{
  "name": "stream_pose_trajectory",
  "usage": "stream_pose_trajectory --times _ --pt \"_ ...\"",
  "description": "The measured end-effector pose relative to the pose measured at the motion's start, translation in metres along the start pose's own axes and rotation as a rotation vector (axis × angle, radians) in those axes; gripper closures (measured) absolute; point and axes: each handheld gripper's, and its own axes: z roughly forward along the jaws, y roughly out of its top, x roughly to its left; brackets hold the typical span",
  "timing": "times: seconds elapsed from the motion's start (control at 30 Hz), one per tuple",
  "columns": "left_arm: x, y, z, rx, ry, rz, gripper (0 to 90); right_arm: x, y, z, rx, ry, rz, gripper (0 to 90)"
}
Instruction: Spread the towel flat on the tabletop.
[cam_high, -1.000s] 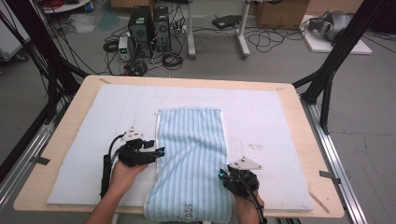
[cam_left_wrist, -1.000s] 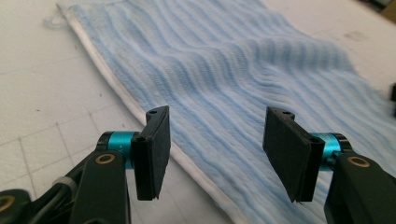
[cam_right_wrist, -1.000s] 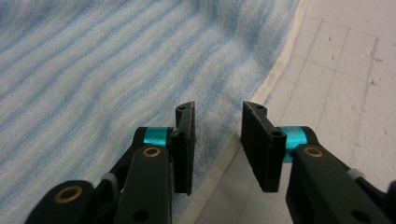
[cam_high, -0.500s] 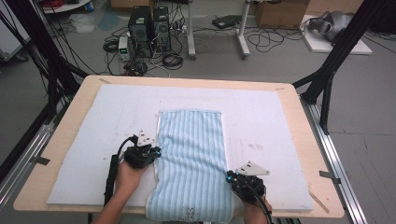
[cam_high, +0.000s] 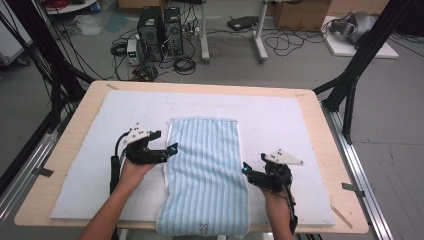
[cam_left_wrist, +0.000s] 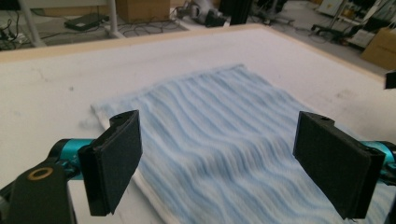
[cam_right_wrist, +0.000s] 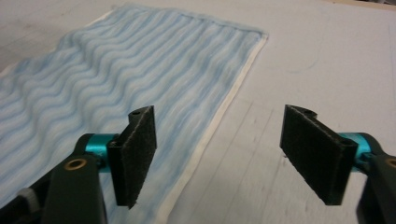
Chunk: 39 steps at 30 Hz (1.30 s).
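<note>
A light blue striped towel (cam_high: 207, 170) lies flat on the white mat (cam_high: 280, 120), its near end hanging over the table's front edge. My left gripper (cam_high: 165, 142) hovers at the towel's left edge, its jaws wide apart after just opening, nothing pinched. In the left gripper view the towel (cam_left_wrist: 219, 88) spreads out below the left gripper (cam_left_wrist: 218, 128). My right gripper (cam_high: 246, 171) is at the towel's right edge; its jaws have also just opened and are bare. In the right gripper view the right gripper (cam_right_wrist: 219, 119) straddles the towel's white hem (cam_right_wrist: 219, 119), above the towel (cam_right_wrist: 140, 56) and mat.
The wooden table (cam_high: 325, 150) frames the mat. Black frame struts (cam_high: 350, 85) stand at the right and left corners. Computer towers (cam_high: 160, 30) and cables sit on the floor beyond the far edge.
Both grippers have let go of the towel's side edges, opened their jaws and lifted slightly. The towel lies flatter and wider than a second ago.
</note>
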Motion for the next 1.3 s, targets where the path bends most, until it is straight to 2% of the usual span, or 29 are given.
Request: stream_pose_trajectory --times 0.07,0.13,0.2,0.23,0.3,0.33,0.4,0.47,0.53,0.57,0.67,0.73,0.8,0.83,0.9,0.93,0.97,1.0,1.03,1.1,1.2,1.23,1.27,1.3 --pt "0.008 0.008 0.007 0.007 -0.025 0.003 16.0 -0.008 0.006 0.008 -0.017 0.004 0.02 20.8" --pt "0.017 0.012 0.016 0.033 -0.027 -0.007 16.2 -0.015 0.01 0.016 -0.029 0.02 0.026 18.8" --pt "0.026 0.012 0.024 0.038 -0.026 -0.029 16.2 -0.021 0.013 0.024 -0.021 -0.005 0.015 13.9" --pt "0.028 0.01 0.027 0.043 -0.021 -0.036 16.2 -0.024 0.014 0.026 -0.021 0.002 0.026 13.9" --pt "0.031 0.006 0.031 0.078 -0.018 -0.025 16.7 -0.028 0.013 0.029 -0.016 0.009 0.037 13.9" --pt "0.03 0.005 0.032 0.082 -0.007 -0.006 17.5 -0.031 0.013 0.031 0.0 0.011 0.03 14.0" --pt "0.027 0.006 0.03 0.058 0.012 0.013 18.3 -0.034 0.015 0.033 0.021 0.016 0.03 14.0" --pt "0.022 0.008 0.03 0.05 0.046 0.041 21.6 -0.036 0.016 0.034 0.037 0.018 0.037 18.2" --pt "0.019 0.008 0.033 0.068 0.071 0.071 23.6 -0.037 0.018 0.037 0.059 0.031 0.008 32.9" --pt "0.018 0.007 0.035 0.081 0.084 0.076 24.2 -0.036 0.019 0.038 0.066 0.026 -0.009 38.8" --pt "0.021 0.002 0.044 0.11 0.091 0.059 26.2 -0.034 0.023 0.049 0.111 0.006 -0.063 46.9" --pt "0.026 -0.002 0.05 0.137 0.121 0.061 29.6 -0.037 0.026 0.06 0.134 0.01 -0.053 47.6" --pt "0.033 -0.006 0.06 0.199 0.161 0.036 29.9 -0.038 0.03 0.073 0.155 0.015 -0.032 46.1" --pt "0.036 -0.006 0.063 0.207 0.173 0.031 30.2 -0.038 0.033 0.079 0.164 0.013 -0.031 44.8" --pt "0.04 -0.002 0.07 0.218 0.186 0.016 30.4 -0.038 0.041 0.092 0.173 0.01 -0.037 42.2" --pt "0.041 -0.002 0.072 0.198 0.188 0.022 30.7 -0.038 0.044 0.099 0.178 0.001 -0.034 39.7" --pt "0.041 -0.003 0.074 0.2 0.192 0.026 33.1 -0.039 0.047 0.106 0.187 -0.012 -0.024 39.2" --pt "0.043 -0.004 0.078 0.245 0.196 0.027 34.7 -0.04 0.048 0.113 0.204 -0.022 -0.015 38.9" --pt "0.044 -0.005 0.08 0.269 0.195 0.022 32.8 -0.041 0.049 0.119 0.217 -0.031 -0.006 39.0" --pt "0.044 -0.005 0.081 0.265 0.198 0.023 33.5 -0.04 0.049 0.129 0.239 -0.043 -0.013 41.7" --pt "0.044 -0.002 0.083 0.27 0.19 0.017 33.4 -0.042 0.049 0.132 0.216 -0.037 -0.029 54.7" --pt "0.043 0.0 0.083 0.266 0.187 0.02 33.3 -0.044 0.049 0.132 0.216 -0.037 -0.028 64.2" --pt "0.042 0.002 0.083 0.259 0.183 0.021 33.3 -0.047 0.049 0.131 0.217 -0.025 -0.034 81.6" --pt "0.041 0.004 0.082 0.253 0.179 0.028 33.2 -0.048 0.05 0.13 0.219 -0.011 -0.044 86.8"
